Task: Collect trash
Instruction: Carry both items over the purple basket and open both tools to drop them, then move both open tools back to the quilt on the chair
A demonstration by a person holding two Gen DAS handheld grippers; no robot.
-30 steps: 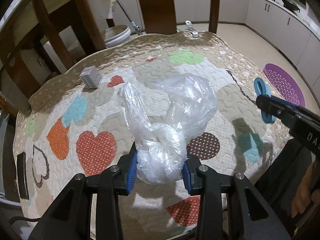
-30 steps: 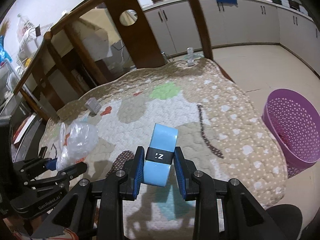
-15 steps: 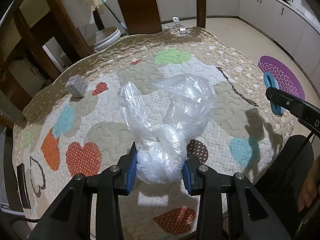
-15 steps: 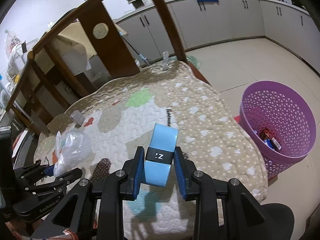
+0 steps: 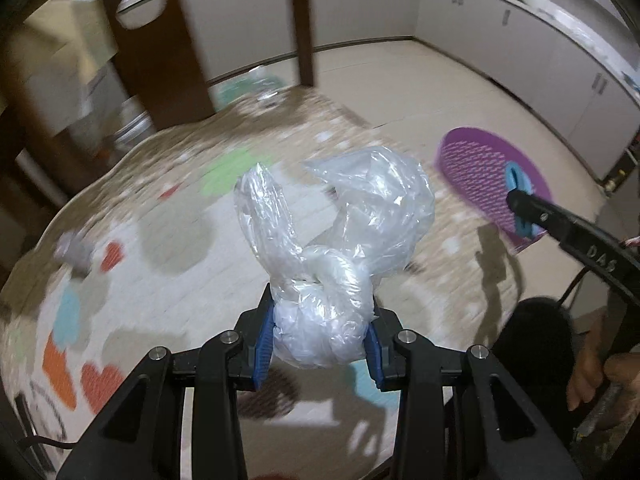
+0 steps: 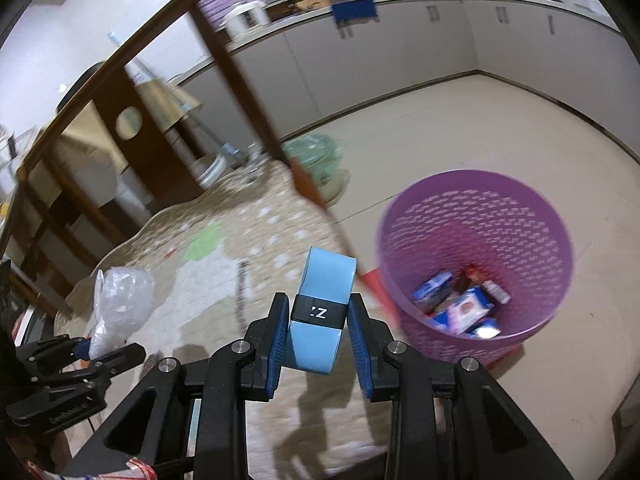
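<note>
A: What changed? Quick.

B: Both hands swung toward the purple basket [image 6: 476, 272]. A second ago it sat cut off at the right wrist view's 3 o'clock edge; now its mouth is open at 3 to 4 o'clock, boxes visible inside. Reads as the carry nearly done, drop comes next.

A: Tools?

B: Left gripper [image 5: 318, 344] clamped on the knotted plastic bag [image 5: 332, 248], dead centre. Right gripper [image 6: 318, 330] pinching the blue tape roll [image 6: 324, 312], narrow gap. Both loads are off the quilted table cover [image 5: 168, 232].

A: Anything unclear?

B: Left view is motion-smeared; small grey thing at 9 o'clock unreadable. Basket there is half hidden behind the right gripper's finger. Basket contents too blurry to name.
</note>
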